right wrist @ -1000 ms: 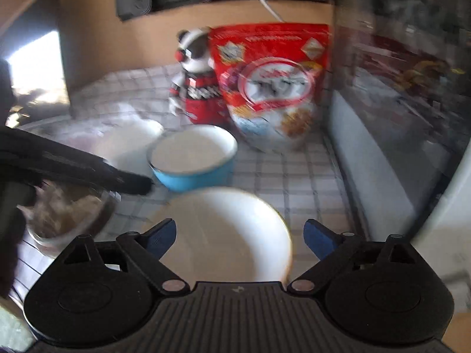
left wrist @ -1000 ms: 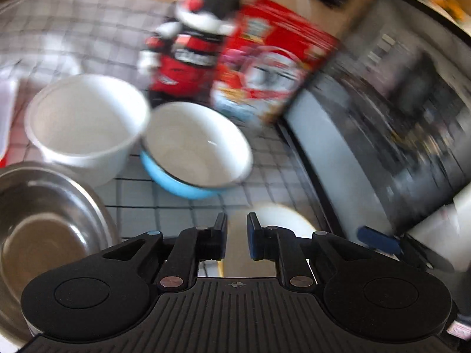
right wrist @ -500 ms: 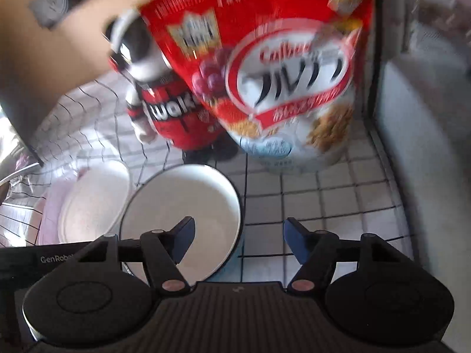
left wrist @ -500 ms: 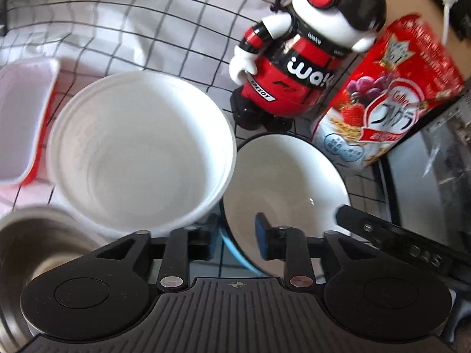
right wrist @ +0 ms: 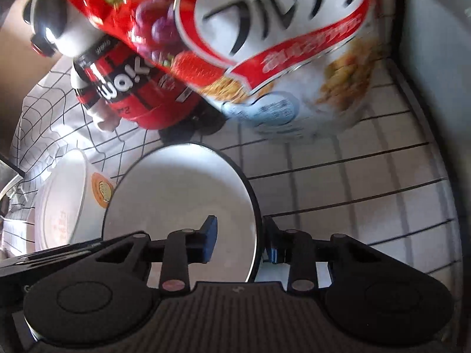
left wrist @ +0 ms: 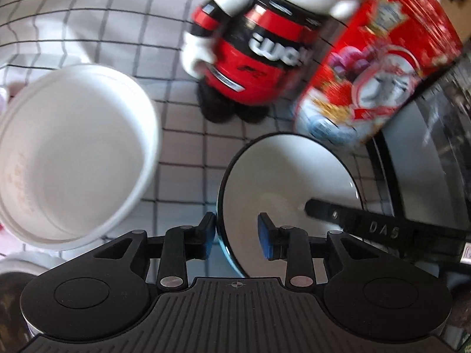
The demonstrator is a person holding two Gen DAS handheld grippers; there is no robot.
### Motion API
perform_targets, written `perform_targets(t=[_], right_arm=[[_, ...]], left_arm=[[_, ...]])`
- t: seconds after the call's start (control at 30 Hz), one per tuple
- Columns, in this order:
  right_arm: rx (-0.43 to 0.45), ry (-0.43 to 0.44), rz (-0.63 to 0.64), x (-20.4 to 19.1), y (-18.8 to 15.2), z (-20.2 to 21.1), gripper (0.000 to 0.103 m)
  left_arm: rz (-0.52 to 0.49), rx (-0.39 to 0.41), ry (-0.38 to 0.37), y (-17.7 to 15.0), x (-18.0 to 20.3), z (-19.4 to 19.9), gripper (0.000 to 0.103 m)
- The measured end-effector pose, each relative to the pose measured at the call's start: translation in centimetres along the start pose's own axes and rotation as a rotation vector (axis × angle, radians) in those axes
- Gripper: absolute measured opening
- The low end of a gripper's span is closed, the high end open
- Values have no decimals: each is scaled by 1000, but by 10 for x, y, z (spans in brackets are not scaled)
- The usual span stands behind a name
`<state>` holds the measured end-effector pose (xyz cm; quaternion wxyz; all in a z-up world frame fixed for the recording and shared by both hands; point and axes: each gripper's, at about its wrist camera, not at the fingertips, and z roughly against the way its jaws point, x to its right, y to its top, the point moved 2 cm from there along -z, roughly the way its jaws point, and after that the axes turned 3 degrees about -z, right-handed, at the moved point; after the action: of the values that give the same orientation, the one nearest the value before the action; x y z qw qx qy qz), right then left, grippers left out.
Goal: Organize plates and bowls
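A blue bowl with a white inside and dark rim (left wrist: 282, 176) stands on the checked cloth; it also shows in the right wrist view (right wrist: 182, 194). My left gripper (left wrist: 237, 232) is open, its jaws straddling the bowl's left rim, one pad outside and one inside. My right gripper (right wrist: 243, 242) is open too, straddling the bowl's right rim; its body shows as a black bar in the left wrist view (left wrist: 368, 223). A larger white bowl (left wrist: 73, 153) stands to the left, apart from the blue one, and shows in the right wrist view (right wrist: 63, 200).
A red and white robot figure (left wrist: 256, 53) and a red cereal bag (left wrist: 371, 73) stand just behind the bowls. A dark appliance with a glass door (left wrist: 435, 147) lines the right side. A steel bowl's edge (left wrist: 11, 291) shows at lower left.
Both grippers have moved in on the blue bowl. The left jaws have opened wider and the right jaws have narrowed. Each now straddles a side of the rim.
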<state>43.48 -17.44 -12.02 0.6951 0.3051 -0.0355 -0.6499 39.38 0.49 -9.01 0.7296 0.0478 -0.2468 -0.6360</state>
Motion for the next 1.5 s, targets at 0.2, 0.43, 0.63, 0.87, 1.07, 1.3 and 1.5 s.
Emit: perform_targets(t=[0.2,0.43,0.63,0.87,1.07,1.3,1.5], right_arm=[[24,-49,28,7,-1,5,34],[-38,-25,2,16,0,-19,37],[-38,-6,-13,15,-4,-13,40],[94,7,15,1,-15,50,39],[129,33,82,-9,-37,107,39],[96,29,146,1,-82,130,39],[7,18,116,25,-111,112,39]], left_arm=[[-57,-22,0,-4,17,-7,34],[-16,-77,-38,-1,10,-34,34],[-45,-81,-16,0,14,-37,33],[-104,-48,-51,-12,37,19,33],[-147,-90,-63,-37,56,65,34],[-187,-149,-86,-86,73,72,34],[-239,-210,-48,-117,81,54,34]])
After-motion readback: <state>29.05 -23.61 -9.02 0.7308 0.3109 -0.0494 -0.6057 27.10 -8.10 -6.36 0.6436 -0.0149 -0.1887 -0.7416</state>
